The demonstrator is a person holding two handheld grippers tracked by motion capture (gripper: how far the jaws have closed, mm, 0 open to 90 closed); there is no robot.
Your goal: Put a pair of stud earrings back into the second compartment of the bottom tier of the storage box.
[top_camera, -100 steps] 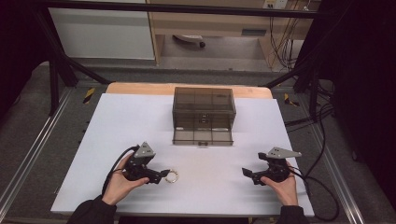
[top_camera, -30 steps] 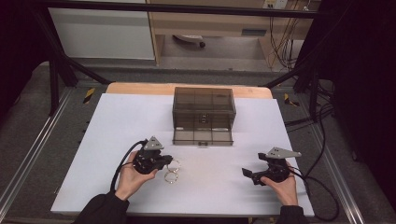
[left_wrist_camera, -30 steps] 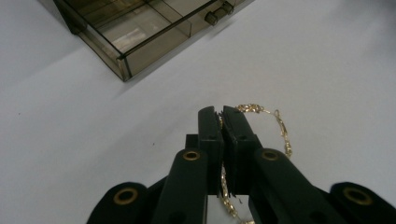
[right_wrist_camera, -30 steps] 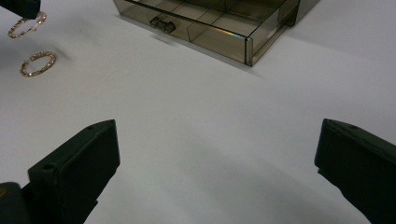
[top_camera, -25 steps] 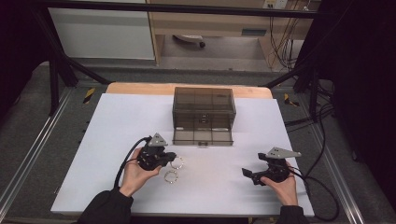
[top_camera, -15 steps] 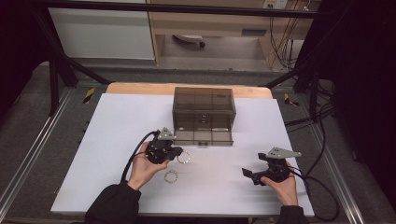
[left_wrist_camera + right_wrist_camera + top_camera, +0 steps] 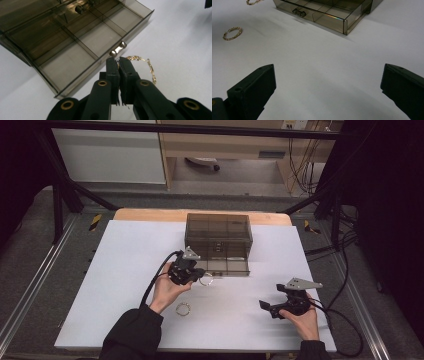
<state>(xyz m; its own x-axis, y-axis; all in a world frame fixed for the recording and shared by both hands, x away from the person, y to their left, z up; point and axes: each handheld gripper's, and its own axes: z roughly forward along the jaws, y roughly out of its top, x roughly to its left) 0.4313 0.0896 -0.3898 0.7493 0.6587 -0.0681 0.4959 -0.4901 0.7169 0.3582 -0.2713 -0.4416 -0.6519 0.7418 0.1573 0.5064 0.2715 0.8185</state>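
The left gripper is just in front of the drawer box, near the box's left front corner. Its black jaws are squeezed tight together, and a thin gold chain is pinched between the tips. The chain hangs out past the jaws, right beside the little metal knob on the open drawer. The drawer is pulled out from the bottom of the box and has small square parts inside, set apart by thin walls. The person's left hand holds this gripper, and a black cable trails from it.

A second gold chain lies in a small loop on the white desk. It is in front of the box too, but well apart from it, close to the person's left wrist.

The right gripper is far in front of the box's right corner, low over the desk. Its jaws stand wide apart and there is nothing between them, just bare white desk. The right hand holds it from behind.
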